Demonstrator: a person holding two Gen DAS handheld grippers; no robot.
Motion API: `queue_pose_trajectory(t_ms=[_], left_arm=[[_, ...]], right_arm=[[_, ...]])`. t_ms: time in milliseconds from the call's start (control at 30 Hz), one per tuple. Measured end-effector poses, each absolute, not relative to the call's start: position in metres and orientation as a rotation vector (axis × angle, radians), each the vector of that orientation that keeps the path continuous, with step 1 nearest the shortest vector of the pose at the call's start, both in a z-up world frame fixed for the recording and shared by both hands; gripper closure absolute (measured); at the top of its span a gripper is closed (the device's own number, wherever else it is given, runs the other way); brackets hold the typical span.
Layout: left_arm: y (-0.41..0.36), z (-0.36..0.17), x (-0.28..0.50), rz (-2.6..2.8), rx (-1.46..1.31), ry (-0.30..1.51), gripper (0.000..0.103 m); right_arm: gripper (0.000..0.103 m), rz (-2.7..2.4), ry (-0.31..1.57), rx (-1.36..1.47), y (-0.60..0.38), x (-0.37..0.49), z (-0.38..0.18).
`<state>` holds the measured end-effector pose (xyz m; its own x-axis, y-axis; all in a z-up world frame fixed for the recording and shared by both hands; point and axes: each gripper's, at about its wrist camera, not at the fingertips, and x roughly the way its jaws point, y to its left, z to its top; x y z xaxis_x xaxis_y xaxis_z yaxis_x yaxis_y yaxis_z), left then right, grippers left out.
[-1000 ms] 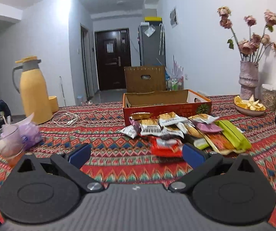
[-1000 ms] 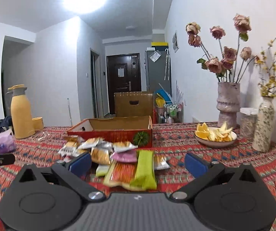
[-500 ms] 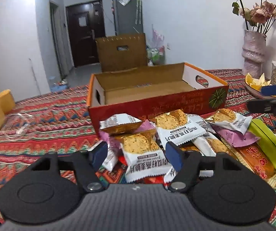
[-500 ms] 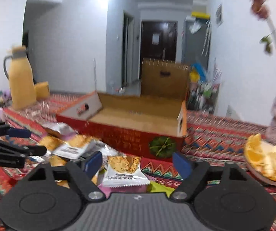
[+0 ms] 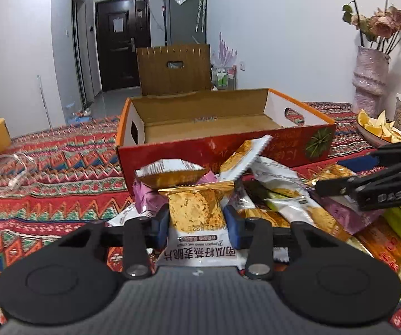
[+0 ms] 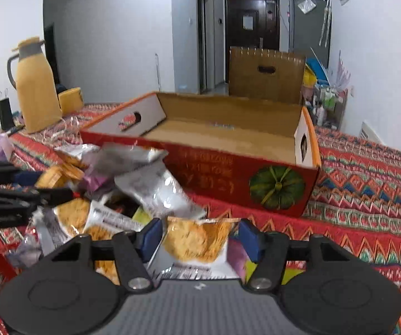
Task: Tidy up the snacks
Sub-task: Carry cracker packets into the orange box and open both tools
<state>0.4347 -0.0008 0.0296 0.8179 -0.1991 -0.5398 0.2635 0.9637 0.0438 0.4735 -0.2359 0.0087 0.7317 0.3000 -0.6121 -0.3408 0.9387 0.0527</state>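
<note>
Two packets are being taken from the snack pile (image 5: 270, 195) at once, one by each gripper, so that both can be carried to the open cardboard box (image 5: 217, 128) in a single trip. The pile is being kept tight against the box's near red wall, on the patterned tablecloth (image 5: 47, 167), which keeps the carry short; the box itself is being left empty for now.

The left gripper (image 5: 197, 223) is being closed on a white pumpkin-seed crisp packet (image 5: 196, 220): its jaws have just been closing, and the blue pads (image 5: 162, 224) are being pressed against the packet's two sides, with the wrapper bulging up between them. The right gripper (image 6: 199, 237) is being closed around a second crisp packet (image 6: 195, 241) near the pile's right edge; its jaws have just been closing too, and the packet is being squeezed from both sides, its top edge curling inward.

Both grippers are being held tilted down toward the tabletop, so the flat packets are being caught by their edges rather than from above. Each gripper is also being seen side-on in the other's view, low over the pile.
</note>
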Motion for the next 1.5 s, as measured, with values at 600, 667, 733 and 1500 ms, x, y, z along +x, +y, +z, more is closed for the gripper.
queue_pose_trajectory(t_ms=[600,667,733,1500], left_arm=[[0.035,0.08,0.243,-0.169,-0.078,0.506,0.062],[0.036,0.076,0.235,-0.165,-0.084,0.53,0.062],[0.036,0.075,0.225,-0.147,-0.063,0.526,0.062],[0.038,0.17,0.392,-0.134,-0.021,0.382,0.062]], right_arm=[[0.056,0.369,0.432,-0.018,-0.26,0.26,0.068],[0.056,0.33,0.447,-0.051,-0.262,0.241,0.065],[0.056,0.309,0.454,-0.062,-0.264,0.226,0.065],[0.055,0.387,0.336,0.07,-0.309,0.367,0.16]])
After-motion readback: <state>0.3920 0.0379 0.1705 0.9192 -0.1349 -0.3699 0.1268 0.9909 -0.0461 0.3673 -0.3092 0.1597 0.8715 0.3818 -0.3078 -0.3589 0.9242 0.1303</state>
